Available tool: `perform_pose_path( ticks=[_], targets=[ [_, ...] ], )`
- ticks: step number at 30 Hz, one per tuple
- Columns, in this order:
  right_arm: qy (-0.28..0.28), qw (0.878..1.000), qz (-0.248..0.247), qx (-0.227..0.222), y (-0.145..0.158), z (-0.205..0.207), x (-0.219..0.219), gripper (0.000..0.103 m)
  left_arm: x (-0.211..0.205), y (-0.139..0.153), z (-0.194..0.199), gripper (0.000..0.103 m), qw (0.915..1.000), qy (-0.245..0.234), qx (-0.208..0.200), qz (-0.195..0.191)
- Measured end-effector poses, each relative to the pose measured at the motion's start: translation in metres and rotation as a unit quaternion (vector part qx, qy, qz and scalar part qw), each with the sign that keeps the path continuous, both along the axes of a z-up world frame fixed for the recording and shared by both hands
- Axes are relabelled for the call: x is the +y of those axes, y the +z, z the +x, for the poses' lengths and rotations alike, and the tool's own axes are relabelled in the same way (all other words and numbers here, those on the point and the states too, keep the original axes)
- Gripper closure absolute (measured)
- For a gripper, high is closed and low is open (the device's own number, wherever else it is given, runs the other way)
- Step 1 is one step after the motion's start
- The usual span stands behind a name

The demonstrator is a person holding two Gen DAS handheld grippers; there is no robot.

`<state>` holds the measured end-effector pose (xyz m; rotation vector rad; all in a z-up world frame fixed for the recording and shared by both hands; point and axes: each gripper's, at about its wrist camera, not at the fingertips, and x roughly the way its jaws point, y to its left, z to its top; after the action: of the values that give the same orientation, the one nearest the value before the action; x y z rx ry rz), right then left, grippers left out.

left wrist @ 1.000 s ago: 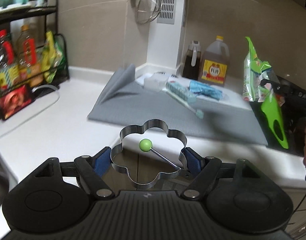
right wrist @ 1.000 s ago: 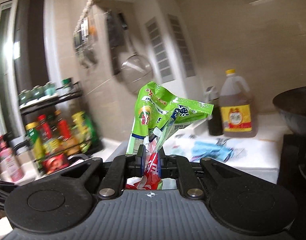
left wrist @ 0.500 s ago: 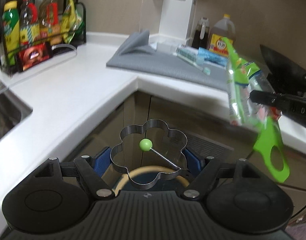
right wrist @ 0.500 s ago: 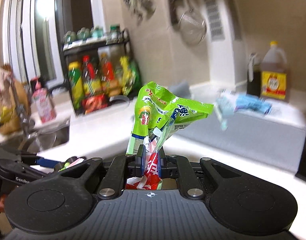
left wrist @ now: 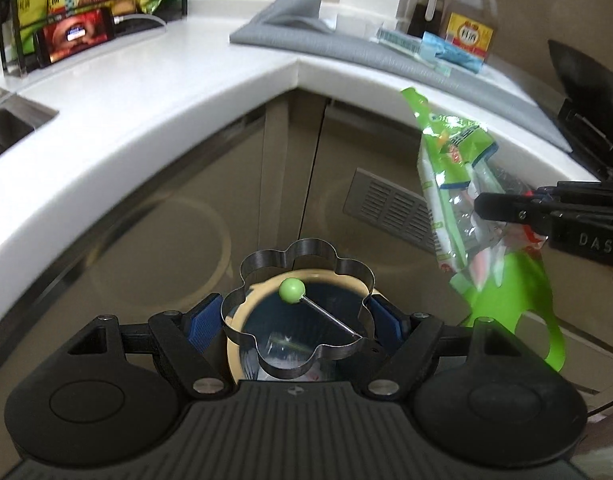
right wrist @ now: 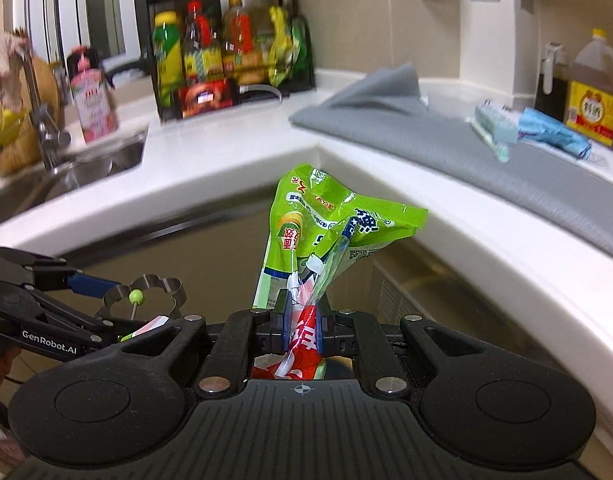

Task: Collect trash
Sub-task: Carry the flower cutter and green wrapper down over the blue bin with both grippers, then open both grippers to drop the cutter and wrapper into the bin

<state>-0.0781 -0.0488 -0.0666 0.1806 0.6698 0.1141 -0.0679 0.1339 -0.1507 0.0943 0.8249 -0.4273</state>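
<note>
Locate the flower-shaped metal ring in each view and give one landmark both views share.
Left wrist: flower-shaped metal ring low centre, held by the left gripper.
Right wrist: low left.
Shared landmark: grey mat on the counter.

A white L-shaped countertop (right wrist: 242, 152) is wrapping around beige cabinet doors (left wrist: 194, 216). A grey cloth mat (right wrist: 446, 140) is lying on it, one corner folded up. A black wire rack of bottles and packets (right wrist: 226, 52) is standing by the wall; a steel sink (right wrist: 94, 164) is sitting left. A yellow-labelled oil jug (right wrist: 594, 96) is standing beside a dark bottle (right wrist: 550, 80).
</note>
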Motion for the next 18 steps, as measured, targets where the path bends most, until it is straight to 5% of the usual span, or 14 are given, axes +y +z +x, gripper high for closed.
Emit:
perform_pose_path(
  ticks=[18],
  targets=[
    [0.030,0.990,0.013,0.136,-0.090,0.056,0.018,0.090,-0.019,-0.074,0.043,0.021,0.9954,0.000,0.093,0.023]
  ],
)
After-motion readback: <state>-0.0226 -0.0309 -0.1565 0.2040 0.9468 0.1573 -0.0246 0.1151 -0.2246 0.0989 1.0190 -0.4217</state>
